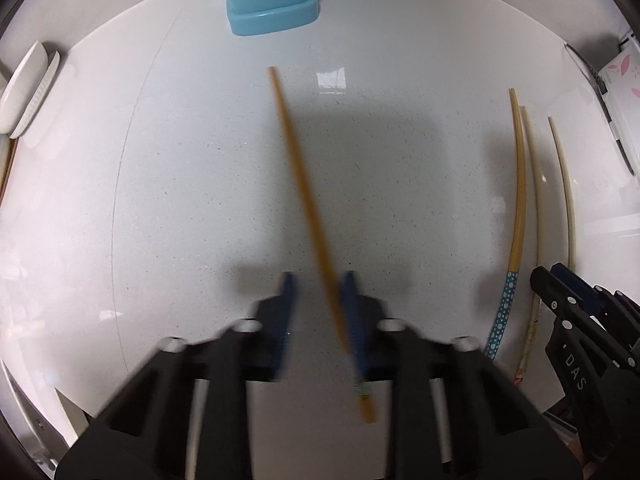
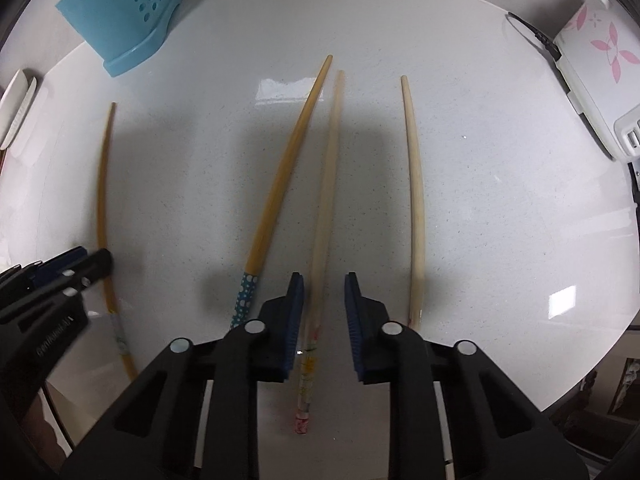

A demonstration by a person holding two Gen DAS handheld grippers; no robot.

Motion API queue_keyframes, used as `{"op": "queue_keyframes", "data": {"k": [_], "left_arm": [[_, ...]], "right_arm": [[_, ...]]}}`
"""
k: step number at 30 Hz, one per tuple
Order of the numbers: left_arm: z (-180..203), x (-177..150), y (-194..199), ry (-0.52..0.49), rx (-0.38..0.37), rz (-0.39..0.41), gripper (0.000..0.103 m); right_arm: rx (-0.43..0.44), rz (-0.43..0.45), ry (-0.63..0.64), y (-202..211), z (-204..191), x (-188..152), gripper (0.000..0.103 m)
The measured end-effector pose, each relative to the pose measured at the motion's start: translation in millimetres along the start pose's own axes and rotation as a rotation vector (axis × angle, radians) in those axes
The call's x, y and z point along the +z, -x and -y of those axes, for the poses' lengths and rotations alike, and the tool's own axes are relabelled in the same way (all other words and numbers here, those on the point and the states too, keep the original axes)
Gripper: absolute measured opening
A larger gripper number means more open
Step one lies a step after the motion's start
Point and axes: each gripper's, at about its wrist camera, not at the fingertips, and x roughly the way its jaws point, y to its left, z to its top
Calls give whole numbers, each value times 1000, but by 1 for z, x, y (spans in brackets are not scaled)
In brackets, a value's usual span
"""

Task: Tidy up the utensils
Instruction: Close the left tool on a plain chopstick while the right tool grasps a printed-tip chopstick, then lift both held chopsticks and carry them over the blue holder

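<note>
Yellow wood lies between the parted fingers of the left gripper (image 1: 318,280): one chopstick (image 1: 304,200) on the white table (image 1: 180,180), pointing toward the blue holder (image 1: 268,4). Right gripper (image 2: 324,280) hangs spread over a pale chopstick (image 2: 326,184).

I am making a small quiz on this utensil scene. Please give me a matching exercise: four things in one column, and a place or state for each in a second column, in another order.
Things:
1. blue holder
2. dotted chopstick
3. flowered white appliance
4. right gripper

Places or states:
A. far right of the table
B. open, over a pale chopstick
C. far left, upright
D. lying just left of the pale chopstick

Pairs: 1-C, 2-D, 3-A, 4-B
</note>
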Motion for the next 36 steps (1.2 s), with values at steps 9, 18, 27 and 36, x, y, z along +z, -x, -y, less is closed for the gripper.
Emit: {"op": "queue_keyframes", "data": {"k": [9,18,27,36], "left_arm": [[-16,-5,5,-19,-50,10,6],[-28,-17,22,-20,-67,46,6],[-47,-18,59,11,-75,137,6],[-51,-11,88,57,-81,246,6]], "right_arm": [[12,-26,-49,-2,3,6,6],[17,7,-61,7,8,10,6],[39,91,-49,34,5,17,6],[77,212,-31,68,4,39,6]]}}
